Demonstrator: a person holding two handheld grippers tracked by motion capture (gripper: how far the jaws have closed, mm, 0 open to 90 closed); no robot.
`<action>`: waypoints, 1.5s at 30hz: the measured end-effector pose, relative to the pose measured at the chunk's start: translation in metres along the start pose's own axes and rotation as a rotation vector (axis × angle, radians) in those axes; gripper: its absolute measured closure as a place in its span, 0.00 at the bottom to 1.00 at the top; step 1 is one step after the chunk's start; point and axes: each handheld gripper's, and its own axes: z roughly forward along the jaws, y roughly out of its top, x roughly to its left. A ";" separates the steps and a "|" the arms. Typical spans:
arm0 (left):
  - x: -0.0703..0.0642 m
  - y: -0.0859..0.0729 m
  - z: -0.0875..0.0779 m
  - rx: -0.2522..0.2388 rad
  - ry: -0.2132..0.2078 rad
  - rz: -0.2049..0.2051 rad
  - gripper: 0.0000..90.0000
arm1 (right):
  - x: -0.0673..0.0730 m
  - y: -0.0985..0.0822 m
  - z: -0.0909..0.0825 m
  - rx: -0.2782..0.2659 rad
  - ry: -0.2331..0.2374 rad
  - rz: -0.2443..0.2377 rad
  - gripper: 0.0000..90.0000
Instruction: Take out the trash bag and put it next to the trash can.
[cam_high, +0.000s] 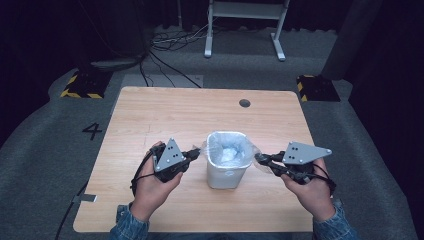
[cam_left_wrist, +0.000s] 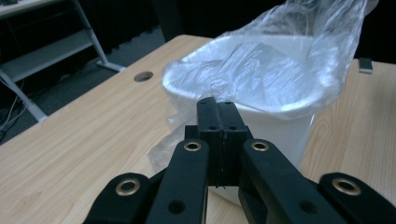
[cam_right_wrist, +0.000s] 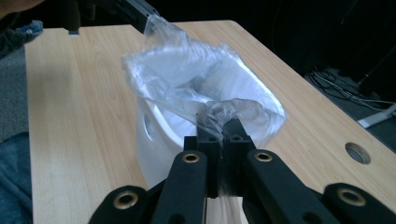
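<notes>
I am holding the clear plastic bag (cam_high: 227, 150) in the white plastic bin (cam_high: 226, 176) near the table's (cam_high: 150, 120) front edge: my left hand-held gripper (cam_high: 199, 152) and right hand-held gripper (cam_high: 259, 159) are clamping its opposite rims.

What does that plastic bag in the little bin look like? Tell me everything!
The plastic bag is thin, clear and crinkly. It lines the small white bin standing upright near the middle of the wooden table, and its top edge spills out over the rim. The left tongs and right tongs are each shut on that edge, at opposite sides.
</notes>
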 end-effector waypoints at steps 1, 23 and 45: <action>0.000 0.001 -0.001 -0.011 -0.002 0.002 1.00 | 0.000 0.002 0.000 -0.004 0.002 -0.002 0.99; 0.026 -0.027 0.035 0.131 0.114 -0.050 1.00 | -0.040 -0.017 0.043 0.100 0.014 0.098 0.99; 0.009 -0.049 0.065 0.292 0.029 -0.025 1.00 | -0.013 -0.039 0.065 0.219 0.072 0.039 1.00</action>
